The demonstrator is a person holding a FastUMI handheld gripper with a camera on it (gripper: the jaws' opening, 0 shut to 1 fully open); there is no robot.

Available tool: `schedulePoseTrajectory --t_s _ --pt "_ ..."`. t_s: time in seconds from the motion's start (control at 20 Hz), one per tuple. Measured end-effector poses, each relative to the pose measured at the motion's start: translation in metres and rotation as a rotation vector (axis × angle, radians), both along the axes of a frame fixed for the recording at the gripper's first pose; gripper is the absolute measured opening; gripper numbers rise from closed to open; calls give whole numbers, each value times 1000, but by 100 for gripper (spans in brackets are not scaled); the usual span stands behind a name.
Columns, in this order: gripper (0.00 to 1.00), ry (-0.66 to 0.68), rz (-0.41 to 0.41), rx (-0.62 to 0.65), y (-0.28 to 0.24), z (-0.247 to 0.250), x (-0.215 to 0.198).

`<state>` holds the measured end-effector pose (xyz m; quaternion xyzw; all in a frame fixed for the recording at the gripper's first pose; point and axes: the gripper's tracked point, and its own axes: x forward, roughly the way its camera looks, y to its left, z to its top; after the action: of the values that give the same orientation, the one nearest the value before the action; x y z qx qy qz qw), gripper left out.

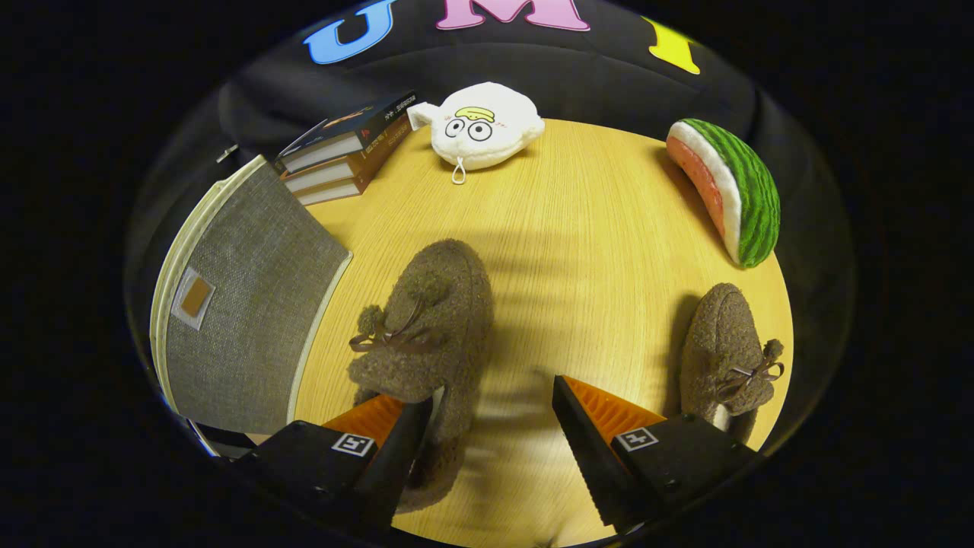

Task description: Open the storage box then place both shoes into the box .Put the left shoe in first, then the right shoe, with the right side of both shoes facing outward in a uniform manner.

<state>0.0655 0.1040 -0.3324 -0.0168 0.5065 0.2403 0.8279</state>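
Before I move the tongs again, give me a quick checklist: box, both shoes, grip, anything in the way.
1. Storage box open: not ok, the grey fabric lid looks shut.
2. Tongs open: ok, fingers spread, gripping nothing.
3. Nearer shoe within reach: ok, its heel end lies beside one finger.
4. Which shoe is the left one: cannot tell.
5. Second shoe free on the table: ok.
6. Books clear of the box: cannot tell, they sit right behind it.
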Motion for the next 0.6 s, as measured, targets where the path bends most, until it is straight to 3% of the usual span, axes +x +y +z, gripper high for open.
schedulePoseTrajectory --t_s 0.1,0.2,0.35,0.45,0.6 --pt "92 29 -5 15 7 -3 0" --pt "76 63 -1 42 18 -2 -6" --pt "26 50 11 19 26 -3 -8" --pt "11 39 14 7 26 -2 -9" --pt "5 94 -23 54 27 2 -8"
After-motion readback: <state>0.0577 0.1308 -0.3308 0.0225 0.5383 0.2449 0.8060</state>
